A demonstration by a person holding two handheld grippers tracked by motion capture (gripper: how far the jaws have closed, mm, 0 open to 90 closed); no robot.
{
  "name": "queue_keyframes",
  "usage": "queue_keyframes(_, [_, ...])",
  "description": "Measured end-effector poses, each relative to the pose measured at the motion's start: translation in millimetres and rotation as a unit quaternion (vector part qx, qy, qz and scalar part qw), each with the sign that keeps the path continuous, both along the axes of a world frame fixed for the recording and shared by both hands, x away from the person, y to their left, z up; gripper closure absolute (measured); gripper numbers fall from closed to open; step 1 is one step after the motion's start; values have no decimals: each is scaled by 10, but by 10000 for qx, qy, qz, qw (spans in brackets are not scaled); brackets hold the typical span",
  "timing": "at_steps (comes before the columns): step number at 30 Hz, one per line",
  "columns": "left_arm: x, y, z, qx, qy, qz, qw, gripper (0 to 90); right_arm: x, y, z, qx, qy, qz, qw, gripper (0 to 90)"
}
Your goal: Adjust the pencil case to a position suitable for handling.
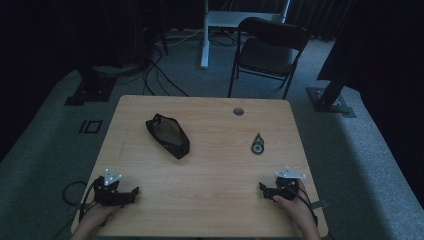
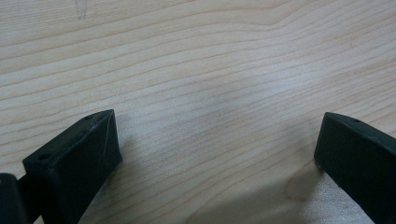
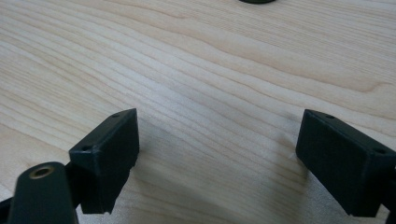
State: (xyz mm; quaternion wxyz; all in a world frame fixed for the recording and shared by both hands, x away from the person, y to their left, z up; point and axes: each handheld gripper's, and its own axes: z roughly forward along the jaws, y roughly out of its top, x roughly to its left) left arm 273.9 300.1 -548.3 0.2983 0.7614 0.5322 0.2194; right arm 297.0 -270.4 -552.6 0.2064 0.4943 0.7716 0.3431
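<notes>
Jaws of both — left hand-held gripper (image 1: pixel 131 192) and right hand-held gripper (image 1: pixel 263 190) — stand apart over bare table (image 1: pixel 210 150).

Dark round thing (image 3: pixel 257 1) cut by top edge

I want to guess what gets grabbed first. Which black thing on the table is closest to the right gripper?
The small round tool, just ahead of the right gripper. The bigger black pouch lies farther left.
</notes>
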Motion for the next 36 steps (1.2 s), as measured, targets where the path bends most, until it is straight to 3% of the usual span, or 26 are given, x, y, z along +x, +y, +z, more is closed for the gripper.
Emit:
queue_keyframes(9, [-4,4,0,-2,-2,-24,10000,4,-39,-44,8,149,-47,-120,9998,131])
queue_keyframes(12, [-4,4,0,-2,-2,-25,10000,4,-54,-81,13,80,-159,-260,9995,127])
queue_keyframes(22, [-8,2,0,5,-5,-69,10000,4,-40,-25,131,107,-402,-325,9986,123])
queue_keyframes(36, [-6,4,0,5,-2,-82,10000,4,25,214,367,248,-673,-10,9974,123])
